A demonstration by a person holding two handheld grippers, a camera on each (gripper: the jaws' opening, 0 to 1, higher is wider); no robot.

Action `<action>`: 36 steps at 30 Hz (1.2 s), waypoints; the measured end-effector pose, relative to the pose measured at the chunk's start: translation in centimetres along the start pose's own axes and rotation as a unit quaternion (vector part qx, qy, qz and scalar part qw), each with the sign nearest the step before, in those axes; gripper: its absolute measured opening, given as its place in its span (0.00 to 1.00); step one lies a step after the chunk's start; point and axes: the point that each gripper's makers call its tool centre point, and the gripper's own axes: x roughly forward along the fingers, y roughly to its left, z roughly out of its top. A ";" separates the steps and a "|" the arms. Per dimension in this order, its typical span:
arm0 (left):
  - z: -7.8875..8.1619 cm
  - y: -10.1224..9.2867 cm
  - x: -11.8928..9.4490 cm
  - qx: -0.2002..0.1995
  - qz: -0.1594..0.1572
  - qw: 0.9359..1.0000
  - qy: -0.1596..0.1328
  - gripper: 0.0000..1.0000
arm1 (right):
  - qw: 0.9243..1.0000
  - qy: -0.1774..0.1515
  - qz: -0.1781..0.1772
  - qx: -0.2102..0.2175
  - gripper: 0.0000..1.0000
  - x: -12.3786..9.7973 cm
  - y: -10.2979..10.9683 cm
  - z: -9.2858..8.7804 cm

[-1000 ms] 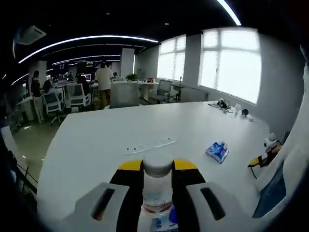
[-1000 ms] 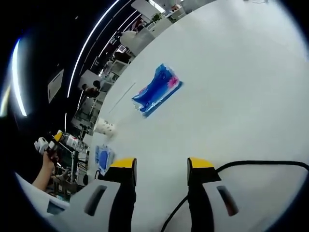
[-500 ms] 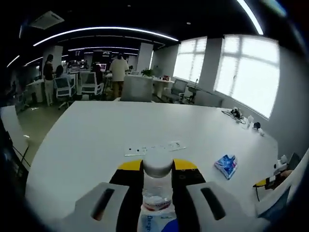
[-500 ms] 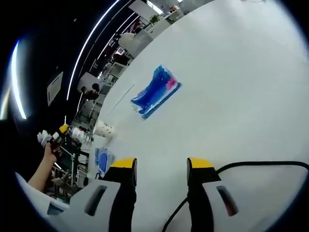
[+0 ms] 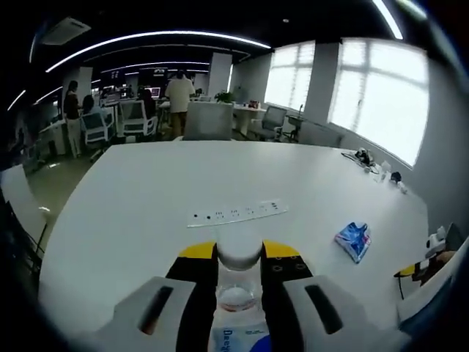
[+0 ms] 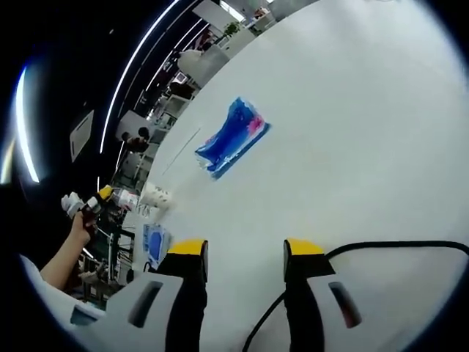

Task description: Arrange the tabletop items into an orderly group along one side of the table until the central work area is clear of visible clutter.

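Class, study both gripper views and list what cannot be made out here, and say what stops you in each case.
- Clear plastic bottle with white cap, left gripper view: its lower body is cut off by the edge, its label unreadable.
- Blue plastic packet, right gripper view: print blurred.
- Small items by the windows, left gripper view: too small to identify.
- White cup, right gripper view: too small to tell its contents.

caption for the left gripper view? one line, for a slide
Left gripper shut on a clear water bottle, above a white table with a power strip and blue packet.
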 end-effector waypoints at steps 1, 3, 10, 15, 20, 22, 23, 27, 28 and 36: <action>-0.1 0.0 0.1 0.002 -0.001 1.000 0.001 0.20 | 1.000 0.000 0.000 0.000 0.40 0.0 0.0 0.0; -0.1 -0.2 0.1 0.006 -0.002 1.000 0.003 0.20 | 1.000 0.000 0.001 0.000 0.40 0.1 -0.1 0.1; -0.7 -0.4 0.4 0.017 -0.001 1.000 0.013 0.20 | 1.000 0.003 0.000 -0.003 0.40 0.1 0.2 -0.1; -1.3 -0.7 0.7 0.034 -0.001 0.999 0.025 0.20 | 1.000 0.003 0.001 -0.004 0.40 0.1 0.2 -0.1; -1.8 -0.8 0.8 0.040 -0.002 0.999 0.033 0.20 | 1.000 0.003 0.001 -0.003 0.40 0.1 0.3 -0.3; -2.2 -0.9 0.9 0.047 -0.002 0.998 0.038 0.20 | 1.000 0.003 0.000 -0.002 0.40 0.0 0.4 -0.4; -2.1 -1.1 0.8 0.046 -0.003 0.998 0.036 0.20 | 1.000 0.002 0.000 -0.001 0.40 0.0 0.3 -0.4; -2.1 -1.0 0.8 0.044 0.000 0.998 0.036 0.20 | 1.000 0.001 -0.001 0.001 0.40 -0.2 0.6 -0.7; -2.1 -1.0 0.7 0.043 0.001 0.998 0.036 0.20 | 1.000 0.001 -0.001 0.001 0.40 -0.2 0.6 -0.8; -2.1 -0.6 0.7 0.061 0.007 0.998 0.029 0.21 | 1.000 -0.001 -0.001 0.003 0.40 -0.6 1.9 -1.3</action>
